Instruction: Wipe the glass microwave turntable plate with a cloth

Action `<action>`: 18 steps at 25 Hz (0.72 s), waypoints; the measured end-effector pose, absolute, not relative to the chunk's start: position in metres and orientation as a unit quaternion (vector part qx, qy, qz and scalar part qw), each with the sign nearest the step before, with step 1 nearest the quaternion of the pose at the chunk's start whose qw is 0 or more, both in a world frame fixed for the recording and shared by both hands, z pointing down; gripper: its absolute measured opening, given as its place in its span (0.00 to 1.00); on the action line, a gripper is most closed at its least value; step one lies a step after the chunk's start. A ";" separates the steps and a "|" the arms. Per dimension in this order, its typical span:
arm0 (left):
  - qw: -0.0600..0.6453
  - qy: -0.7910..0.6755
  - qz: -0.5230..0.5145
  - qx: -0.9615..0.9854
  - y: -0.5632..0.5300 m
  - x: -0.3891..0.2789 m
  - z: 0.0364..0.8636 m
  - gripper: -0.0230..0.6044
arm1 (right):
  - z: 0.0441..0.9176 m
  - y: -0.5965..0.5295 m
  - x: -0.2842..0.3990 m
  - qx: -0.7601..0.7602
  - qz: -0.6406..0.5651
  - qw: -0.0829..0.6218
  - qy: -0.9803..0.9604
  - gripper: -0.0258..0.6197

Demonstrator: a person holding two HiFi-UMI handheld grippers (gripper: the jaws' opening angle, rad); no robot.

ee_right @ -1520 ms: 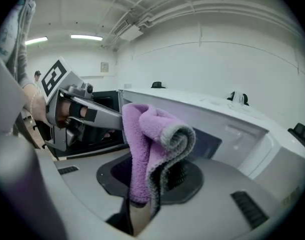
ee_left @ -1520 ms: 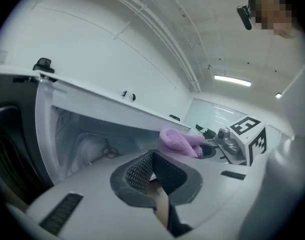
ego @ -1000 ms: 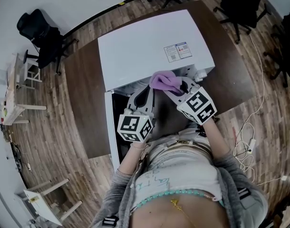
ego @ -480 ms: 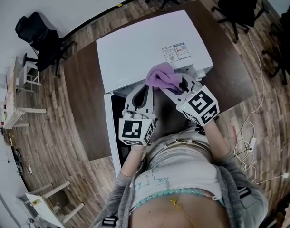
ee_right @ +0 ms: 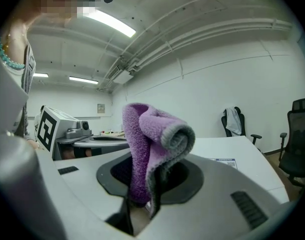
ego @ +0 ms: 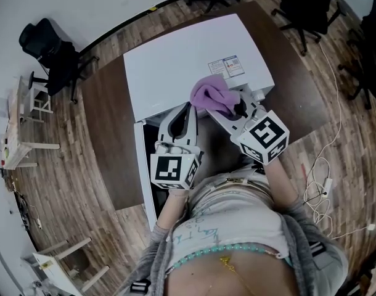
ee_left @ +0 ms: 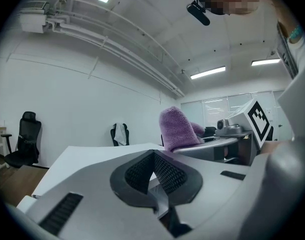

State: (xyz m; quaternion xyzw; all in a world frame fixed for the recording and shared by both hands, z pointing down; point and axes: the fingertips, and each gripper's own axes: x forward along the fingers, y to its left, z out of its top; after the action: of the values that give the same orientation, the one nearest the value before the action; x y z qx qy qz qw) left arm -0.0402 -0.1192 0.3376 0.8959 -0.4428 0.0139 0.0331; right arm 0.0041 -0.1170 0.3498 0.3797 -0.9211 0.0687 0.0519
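The right claw [ee_right: 146, 186] is closed on the purple cloth [ee_right: 153, 134], which stands up folded from between its jaws. Beyond its tips lies the flat top of the white microwave [ego: 182, 60]. The left claw [ee_left: 152, 158] is just beside it on its left, with its jaws pressed together and nothing between them.

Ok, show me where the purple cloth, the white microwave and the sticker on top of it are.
purple cloth [ee_right: 140, 149]: right gripper view, on its folded purple face.
white microwave [ego: 175, 60]: head view, on its bare top panel.
sticker [ego: 228, 67]: head view, on its middle.
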 end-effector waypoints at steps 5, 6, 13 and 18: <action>0.027 -0.442 0.009 0.897 -0.119 -0.040 0.330 0.05 | 0.340 -0.116 0.004 0.382 0.061 0.036 -0.921 0.21; 0.028 -0.442 0.007 0.896 -0.119 -0.040 0.329 0.05 | 0.340 -0.116 0.004 0.383 0.059 0.037 -0.921 0.21; 0.028 -0.448 0.004 0.893 -0.120 -0.044 0.329 0.05 | 0.338 -0.116 0.002 0.379 0.059 0.035 -0.923 0.21; 0.020 -0.453 0.007 0.891 -0.122 -0.045 0.328 0.05 | 0.340 -0.117 0.001 0.378 0.055 0.044 -0.923 0.21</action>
State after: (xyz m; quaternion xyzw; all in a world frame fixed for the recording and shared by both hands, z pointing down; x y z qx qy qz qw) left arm -0.0451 -0.1217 0.3283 0.8912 -0.4532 0.0072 0.0201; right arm 0.0013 -0.1172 0.3398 0.3778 -0.9232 0.0546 0.0443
